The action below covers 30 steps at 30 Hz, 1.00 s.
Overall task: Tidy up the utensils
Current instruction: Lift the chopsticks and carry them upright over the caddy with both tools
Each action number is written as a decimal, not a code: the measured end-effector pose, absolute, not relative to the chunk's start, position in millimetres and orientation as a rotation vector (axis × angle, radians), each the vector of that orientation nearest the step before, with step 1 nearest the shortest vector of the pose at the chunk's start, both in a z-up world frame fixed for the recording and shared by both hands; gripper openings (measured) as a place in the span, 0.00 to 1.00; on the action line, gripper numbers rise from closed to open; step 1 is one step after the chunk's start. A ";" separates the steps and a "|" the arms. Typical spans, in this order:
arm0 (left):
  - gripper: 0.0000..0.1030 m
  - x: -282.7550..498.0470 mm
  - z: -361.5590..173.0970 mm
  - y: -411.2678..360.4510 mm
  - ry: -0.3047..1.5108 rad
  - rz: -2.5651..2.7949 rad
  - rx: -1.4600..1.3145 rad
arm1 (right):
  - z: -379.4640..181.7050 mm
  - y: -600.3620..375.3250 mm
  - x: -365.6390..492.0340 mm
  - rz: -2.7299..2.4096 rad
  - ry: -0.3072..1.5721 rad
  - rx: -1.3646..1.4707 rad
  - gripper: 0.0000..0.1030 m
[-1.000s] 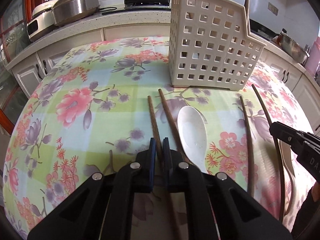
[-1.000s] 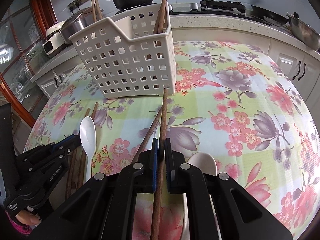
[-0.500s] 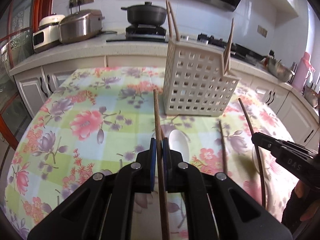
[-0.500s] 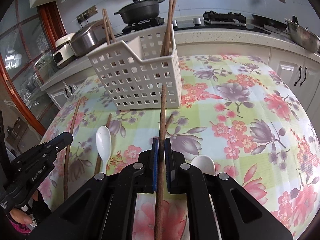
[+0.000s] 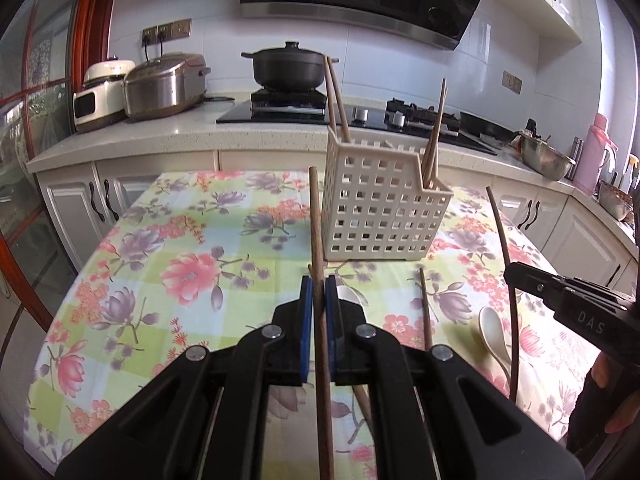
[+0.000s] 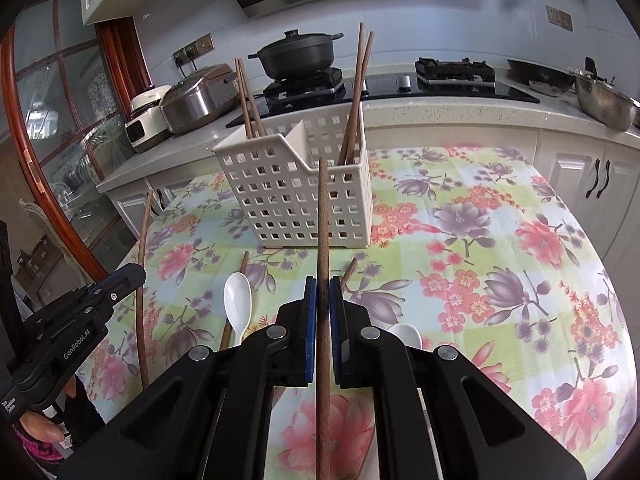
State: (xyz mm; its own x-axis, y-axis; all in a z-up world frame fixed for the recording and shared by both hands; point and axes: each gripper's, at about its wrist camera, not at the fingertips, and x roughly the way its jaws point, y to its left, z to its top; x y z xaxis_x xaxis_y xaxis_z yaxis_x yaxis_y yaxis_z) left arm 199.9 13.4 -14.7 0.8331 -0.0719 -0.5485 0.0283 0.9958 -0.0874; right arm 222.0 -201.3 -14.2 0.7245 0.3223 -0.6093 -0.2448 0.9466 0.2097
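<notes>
You've got one wooden chopstick in each claw: the left gripper (image 5: 314, 296) is pinched tight on the left chopstick (image 5: 316, 232), and the right gripper (image 6: 322, 296) is clamped the same way on the right chopstick (image 6: 322, 216), both sticks poking forward and up off the floral tablecloth (image 6: 480, 240). The slotted white utensil basket (image 6: 296, 196) sits toward the table's far edge, already holding a pair of chopsticks in each of two compartments. For the drop, I'd get each tip clearly above the rim before tilting the stick upright, because those square holes in the wall look like they'd catch a tip if you come in low. Pick the compartment first, and probably lower one stick at a time so the two claws don't crowd each other. Still lying near the table's near edge: two white spoons (image 6: 238, 300) (image 5: 494, 330) and loose chopsticks (image 5: 426, 312).
</notes>
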 end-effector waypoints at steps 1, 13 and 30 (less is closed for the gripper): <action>0.06 197.4 -11.9 13.3 0.576 -0.053 -0.076 | -12.0 -201.5 220.7 0.315 0.687 0.118 0.07; 0.06 178.9 11.0 12.9 0.501 -0.054 -0.066 | 8.6 -198.5 209.4 0.338 0.632 0.111 0.07; 0.06 157.7 38.1 7.9 0.405 -0.048 -0.032 | 38.2 -196.3 189.4 0.330 0.525 0.085 0.07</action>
